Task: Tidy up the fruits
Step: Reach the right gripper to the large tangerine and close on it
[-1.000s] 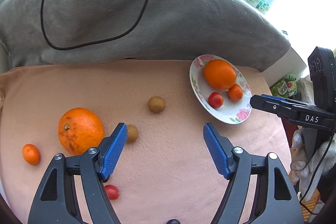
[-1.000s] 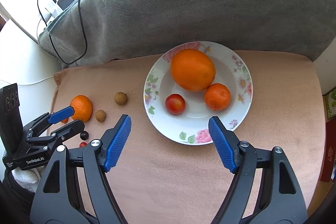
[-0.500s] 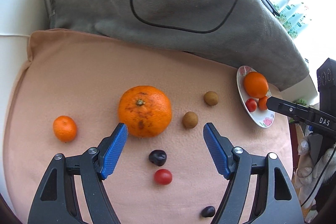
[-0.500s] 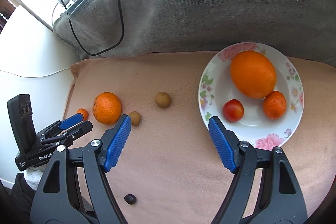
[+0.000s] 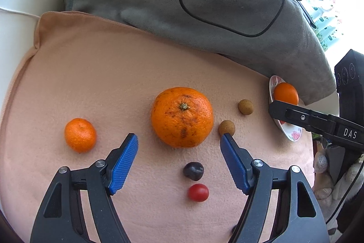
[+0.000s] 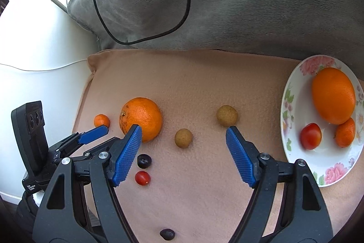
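Both grippers stand wide and hold nothing. The left gripper (image 5: 178, 140) hangs over the big orange (image 5: 182, 116), probably lining up to grasp it. The right gripper (image 6: 183, 134) frames a small brown fruit (image 6: 183, 137). At three o'clock the plate (image 6: 293, 152) collects sorted fruit; its far rim is cut off.

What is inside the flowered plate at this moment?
The flowered plate holds three fruits: a big orange, a small mandarin touching it, and a red tomato. The plate's floor beneath them is covered, so anything under them cannot be seen.
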### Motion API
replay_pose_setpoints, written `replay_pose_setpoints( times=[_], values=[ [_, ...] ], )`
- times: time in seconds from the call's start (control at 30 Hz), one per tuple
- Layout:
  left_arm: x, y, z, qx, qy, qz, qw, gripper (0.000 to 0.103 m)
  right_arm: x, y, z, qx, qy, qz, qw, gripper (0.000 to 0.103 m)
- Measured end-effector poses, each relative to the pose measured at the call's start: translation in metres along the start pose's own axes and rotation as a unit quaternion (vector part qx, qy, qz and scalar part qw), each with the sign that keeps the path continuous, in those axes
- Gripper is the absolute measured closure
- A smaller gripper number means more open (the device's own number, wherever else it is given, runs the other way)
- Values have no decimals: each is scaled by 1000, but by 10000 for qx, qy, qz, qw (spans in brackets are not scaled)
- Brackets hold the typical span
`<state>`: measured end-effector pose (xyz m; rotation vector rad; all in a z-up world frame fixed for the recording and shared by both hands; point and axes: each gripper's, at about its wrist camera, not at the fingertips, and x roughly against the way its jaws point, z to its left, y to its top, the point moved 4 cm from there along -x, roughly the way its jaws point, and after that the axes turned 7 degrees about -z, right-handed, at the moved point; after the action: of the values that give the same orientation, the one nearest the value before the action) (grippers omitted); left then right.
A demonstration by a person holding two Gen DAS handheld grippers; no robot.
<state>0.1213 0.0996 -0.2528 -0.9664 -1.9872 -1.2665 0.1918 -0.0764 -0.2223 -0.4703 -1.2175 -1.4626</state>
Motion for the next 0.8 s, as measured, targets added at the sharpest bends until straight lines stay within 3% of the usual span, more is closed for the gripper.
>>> replay_pose_setpoints(
  times=[0.8],
  values=[
    [-16,1,18,131,-434,60,9990,29,-68,-1,54,318,382,454,9977,24]
  ],
)
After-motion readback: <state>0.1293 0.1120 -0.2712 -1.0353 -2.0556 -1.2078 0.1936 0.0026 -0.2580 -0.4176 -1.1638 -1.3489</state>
